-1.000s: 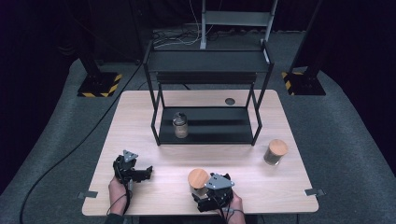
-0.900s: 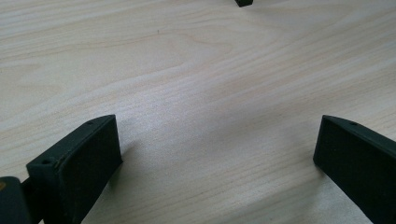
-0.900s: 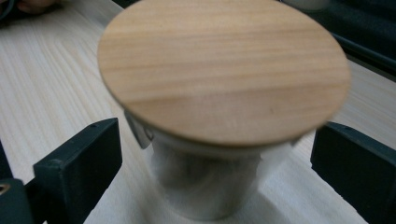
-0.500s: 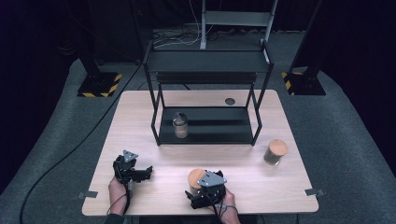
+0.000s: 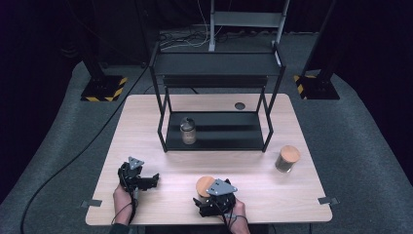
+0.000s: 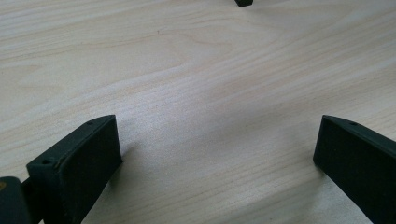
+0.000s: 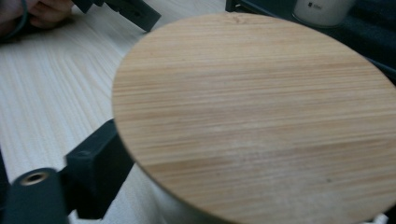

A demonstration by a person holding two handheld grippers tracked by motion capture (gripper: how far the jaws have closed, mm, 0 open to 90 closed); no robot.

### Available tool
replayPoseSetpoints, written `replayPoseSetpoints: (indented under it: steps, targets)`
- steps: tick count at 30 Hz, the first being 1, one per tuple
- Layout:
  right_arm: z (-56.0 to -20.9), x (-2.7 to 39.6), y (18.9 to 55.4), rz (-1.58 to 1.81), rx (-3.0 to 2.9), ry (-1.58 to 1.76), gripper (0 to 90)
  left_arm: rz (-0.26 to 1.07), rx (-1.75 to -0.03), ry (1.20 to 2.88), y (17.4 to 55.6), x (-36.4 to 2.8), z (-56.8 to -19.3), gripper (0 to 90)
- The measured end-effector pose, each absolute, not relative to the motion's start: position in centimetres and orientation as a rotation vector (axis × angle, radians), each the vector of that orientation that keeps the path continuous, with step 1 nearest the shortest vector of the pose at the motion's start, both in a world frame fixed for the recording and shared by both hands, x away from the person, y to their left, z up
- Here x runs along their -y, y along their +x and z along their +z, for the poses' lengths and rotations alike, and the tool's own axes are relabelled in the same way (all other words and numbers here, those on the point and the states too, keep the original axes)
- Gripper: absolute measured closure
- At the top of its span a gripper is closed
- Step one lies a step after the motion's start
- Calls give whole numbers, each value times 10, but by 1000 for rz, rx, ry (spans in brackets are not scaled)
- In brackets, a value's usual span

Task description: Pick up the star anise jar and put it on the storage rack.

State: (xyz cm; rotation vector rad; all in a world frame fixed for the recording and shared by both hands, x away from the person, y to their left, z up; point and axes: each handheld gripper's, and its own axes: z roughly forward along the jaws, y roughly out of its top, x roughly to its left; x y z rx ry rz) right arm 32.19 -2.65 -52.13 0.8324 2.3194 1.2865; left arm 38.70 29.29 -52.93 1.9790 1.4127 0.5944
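Fingers (image 7: 95, 175) of my right gripper (image 5: 214, 199) just closing around wood-lidded jar (image 5: 205, 186), below lid, for lift; left gripper (image 5: 138, 176) open, idle beside jar.

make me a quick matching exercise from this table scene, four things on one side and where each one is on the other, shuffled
Things:
1. jar with metal lid
2. jar with wooden lid, far one
3. jar with wooden lid, near one
4. left gripper

Places or states:
A. between the fingers of the right gripper
B. standing alone near the table's right edge
C. open over bare table
D. on the bottom level of the black shelf

Pairs: 1-D, 2-B, 3-A, 4-C
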Motion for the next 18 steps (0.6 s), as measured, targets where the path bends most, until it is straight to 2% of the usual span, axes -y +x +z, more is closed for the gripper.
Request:
replayPoseSetpoints:
  steps: [5,18]
  targets:
    - [-520,29,321,1286,-2298,860,243,595,-1412,1980,387,-293,-529,2]
    - [-518,33,318,1270,-2269,881,247,592,-1413,1980,387,-293,-529,2]
